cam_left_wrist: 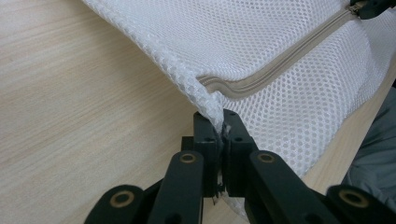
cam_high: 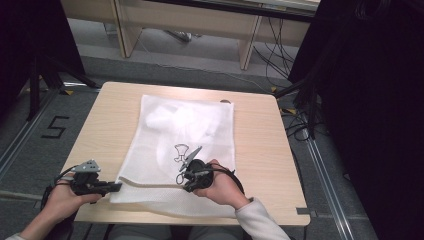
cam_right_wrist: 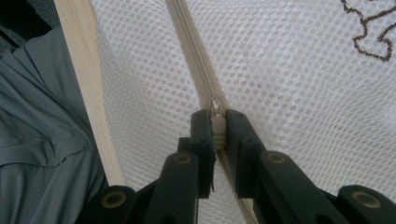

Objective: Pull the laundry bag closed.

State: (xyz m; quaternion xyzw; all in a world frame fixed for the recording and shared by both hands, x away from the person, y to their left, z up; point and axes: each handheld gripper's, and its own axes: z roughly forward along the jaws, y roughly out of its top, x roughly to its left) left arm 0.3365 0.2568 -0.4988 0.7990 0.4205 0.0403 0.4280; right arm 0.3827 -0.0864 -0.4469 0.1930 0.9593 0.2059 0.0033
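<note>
Left fingers [cam_left_wrist: 223,128] clamped on the corner of the white mesh bag [cam_high: 180,145], at the zipper's [cam_left_wrist: 261,81] end. Right fingers [cam_right_wrist: 218,126] pinch the zipper pull [cam_right_wrist: 217,125]. Both hands low, near the counter's [cam_high: 260,140] front edge; bag lies flat mid-counter.

high view: fixed above the person's side, facing forward and down; whole wooden table [cam_high: 260,145] and floor beyond, far off.
left gripper view: rides the left gripper [cam_left_wrist: 219,133], very close, low along the tabletop at the white mesh laundry bag [cam_left_wrist: 261,42].
right gripper view: rides the right gripper [cam_right_wrist: 217,126], very close, looking steeply down.
shared: bag's beige zipper [cam_right_wrist: 187,42], near table edge.
</note>
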